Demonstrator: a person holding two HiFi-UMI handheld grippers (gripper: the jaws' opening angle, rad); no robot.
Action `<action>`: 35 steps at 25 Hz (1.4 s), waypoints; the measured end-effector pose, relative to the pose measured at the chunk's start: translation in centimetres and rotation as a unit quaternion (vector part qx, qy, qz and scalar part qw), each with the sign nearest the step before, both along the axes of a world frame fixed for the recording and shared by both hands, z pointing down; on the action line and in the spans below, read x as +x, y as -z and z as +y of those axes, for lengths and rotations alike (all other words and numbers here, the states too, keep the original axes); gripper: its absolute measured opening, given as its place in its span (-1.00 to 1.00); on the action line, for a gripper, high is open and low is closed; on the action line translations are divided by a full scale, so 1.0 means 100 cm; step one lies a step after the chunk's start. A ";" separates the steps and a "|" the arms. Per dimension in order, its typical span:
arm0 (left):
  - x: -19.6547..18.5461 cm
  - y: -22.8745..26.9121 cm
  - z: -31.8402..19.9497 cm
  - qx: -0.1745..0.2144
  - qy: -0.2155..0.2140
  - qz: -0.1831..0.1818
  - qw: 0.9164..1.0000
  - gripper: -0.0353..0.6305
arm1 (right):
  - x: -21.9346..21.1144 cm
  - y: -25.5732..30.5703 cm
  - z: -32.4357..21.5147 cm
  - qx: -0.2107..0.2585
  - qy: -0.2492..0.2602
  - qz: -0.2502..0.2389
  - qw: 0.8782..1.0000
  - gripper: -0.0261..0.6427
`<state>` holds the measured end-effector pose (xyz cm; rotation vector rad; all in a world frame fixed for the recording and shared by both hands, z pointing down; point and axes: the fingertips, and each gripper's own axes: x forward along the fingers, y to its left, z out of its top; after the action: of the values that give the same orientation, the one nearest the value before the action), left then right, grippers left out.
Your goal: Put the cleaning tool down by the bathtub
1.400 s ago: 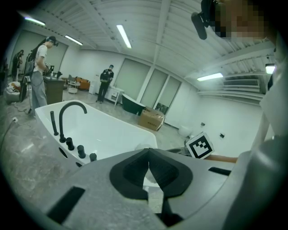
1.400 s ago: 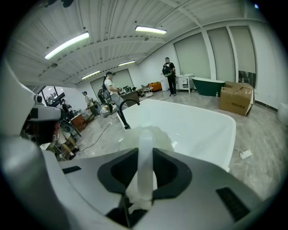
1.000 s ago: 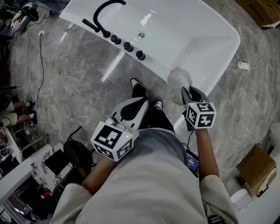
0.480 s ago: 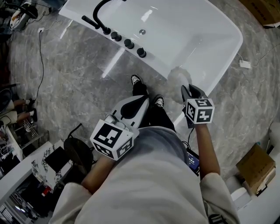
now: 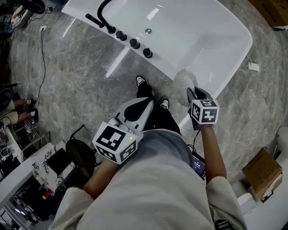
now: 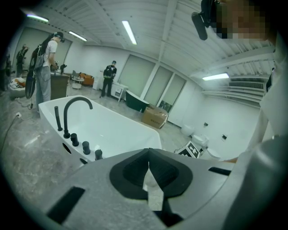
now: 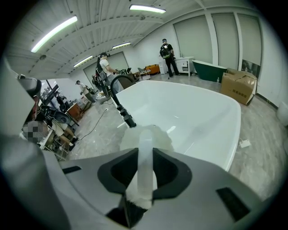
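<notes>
A white bathtub with a black curved faucet and black knobs fills the upper part of the head view. My right gripper is shut on the cleaning tool, whose translucent white handle runs out between the jaws. Its pale fluffy head hangs over the tub's near rim. The left gripper is held in front of the person's body, jaws shut with nothing between them. In the left gripper view the bathtub lies ahead beyond the jaws.
Grey marble floor surrounds the tub. The person's shoes stand close to the tub's side. A cardboard box sits at lower right, shelves and clutter at left, a cable on the floor. People stand far back in the room.
Almost nothing differs: the right gripper with the tool has stayed over the tub's near rim, and the view has shifted slightly. The left gripper has not moved.
</notes>
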<state>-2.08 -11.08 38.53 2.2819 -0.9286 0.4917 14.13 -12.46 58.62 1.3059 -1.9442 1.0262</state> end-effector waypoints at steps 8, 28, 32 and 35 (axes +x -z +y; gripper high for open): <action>-0.001 -0.003 -0.005 -0.007 0.001 0.000 1.000 -0.87 | -0.001 -0.014 -0.002 -0.010 0.017 0.019 1.000 -0.67; -0.018 -0.010 -0.025 -0.020 0.018 -0.006 1.000 -0.87 | -0.011 -0.054 -0.023 -0.039 0.069 0.060 0.995 -0.67; -0.022 -0.014 -0.031 -0.023 0.021 -0.007 0.999 -0.87 | -0.012 -0.064 -0.029 -0.045 0.080 0.068 0.993 -0.67; -0.024 -0.014 -0.034 -0.026 0.023 -0.009 0.999 -0.87 | -0.013 -0.068 -0.029 -0.053 0.092 0.075 0.991 -0.67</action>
<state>-4.52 -14.43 39.94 2.2071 -0.9635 0.5121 12.81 -15.40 65.37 1.0894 -1.8323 0.9009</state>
